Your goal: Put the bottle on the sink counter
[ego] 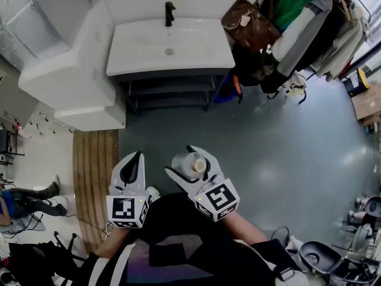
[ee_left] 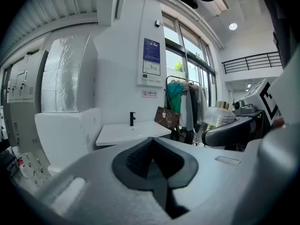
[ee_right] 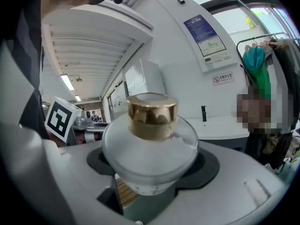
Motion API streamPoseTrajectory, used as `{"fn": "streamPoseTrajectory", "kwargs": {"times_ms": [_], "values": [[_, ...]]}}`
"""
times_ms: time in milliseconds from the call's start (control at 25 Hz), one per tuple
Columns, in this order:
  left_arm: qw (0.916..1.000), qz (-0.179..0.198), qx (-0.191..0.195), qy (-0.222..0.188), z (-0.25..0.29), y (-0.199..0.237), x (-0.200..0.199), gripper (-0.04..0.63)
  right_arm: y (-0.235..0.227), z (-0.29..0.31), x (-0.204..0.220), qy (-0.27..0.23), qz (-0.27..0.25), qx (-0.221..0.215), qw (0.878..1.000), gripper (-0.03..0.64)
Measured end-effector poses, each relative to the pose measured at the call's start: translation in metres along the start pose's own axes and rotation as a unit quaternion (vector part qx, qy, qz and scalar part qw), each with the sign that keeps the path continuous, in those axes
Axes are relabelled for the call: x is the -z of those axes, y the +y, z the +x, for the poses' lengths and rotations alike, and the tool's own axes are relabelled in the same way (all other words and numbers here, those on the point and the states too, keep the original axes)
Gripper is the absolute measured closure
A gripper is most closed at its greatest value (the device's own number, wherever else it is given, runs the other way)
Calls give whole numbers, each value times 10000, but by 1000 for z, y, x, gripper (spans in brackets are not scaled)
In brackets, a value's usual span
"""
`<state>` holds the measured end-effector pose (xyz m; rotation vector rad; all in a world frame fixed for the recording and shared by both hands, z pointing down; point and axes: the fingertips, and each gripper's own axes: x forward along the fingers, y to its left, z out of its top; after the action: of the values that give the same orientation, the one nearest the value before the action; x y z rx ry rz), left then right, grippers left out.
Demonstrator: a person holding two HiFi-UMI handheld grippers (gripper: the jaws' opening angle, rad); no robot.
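Carrying the bottle: the round frosted bottle (ego: 190,164) is up in the air close in front of the person, over the grey floor (ego: 280,159) and well apart from the counter.
Grip: the right gripper (ego: 180,161) has its jaws spread wide and pinching the bottle's fat belly, one pad on each side. I'd judge the widest part was chosen so it can't slip through.
Axis: long axis near vertical, gold cap (ee_right: 152,116) up, so it can go down standing.
Left gripper (ego: 137,157): at nine o'clock of the bottle, jaws pressed together on nothing, held aside.
Sink counter (ego: 196,55): twelve o'clock, white, with a black tap (ego: 169,14) at its far edge.
Brown bag (ego: 250,24): one o'clock, at the counter's right end, worth steering clear of.
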<state>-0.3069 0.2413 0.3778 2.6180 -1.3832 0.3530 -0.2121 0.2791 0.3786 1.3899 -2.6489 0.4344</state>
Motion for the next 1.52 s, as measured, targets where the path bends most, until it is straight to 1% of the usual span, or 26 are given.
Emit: {"fn": "streamPoseTrajectory", "kwargs": {"times_ms": [400,680,960,1200,1520], "values": [[9999,-1,25,-101,23,-35,-8,592,-33,-25,-6,-33,-94,23,9999,275],[9998,-27,128,-165,44,-79,-12,592,-66,-59,-8,-59,-139,123,9998,275],[9996,100,233,-137,56,-120,-16,592,-93,-92,-7,-134,-126,213,9996,275],[9990,257,370,-84,66,-136,-22,592,-108,-103,-7,-267,-5,347,9990,275],[9977,287,612,47,97,-138,-19,592,-133,-93,0,-223,165,561,9980,275]]}}
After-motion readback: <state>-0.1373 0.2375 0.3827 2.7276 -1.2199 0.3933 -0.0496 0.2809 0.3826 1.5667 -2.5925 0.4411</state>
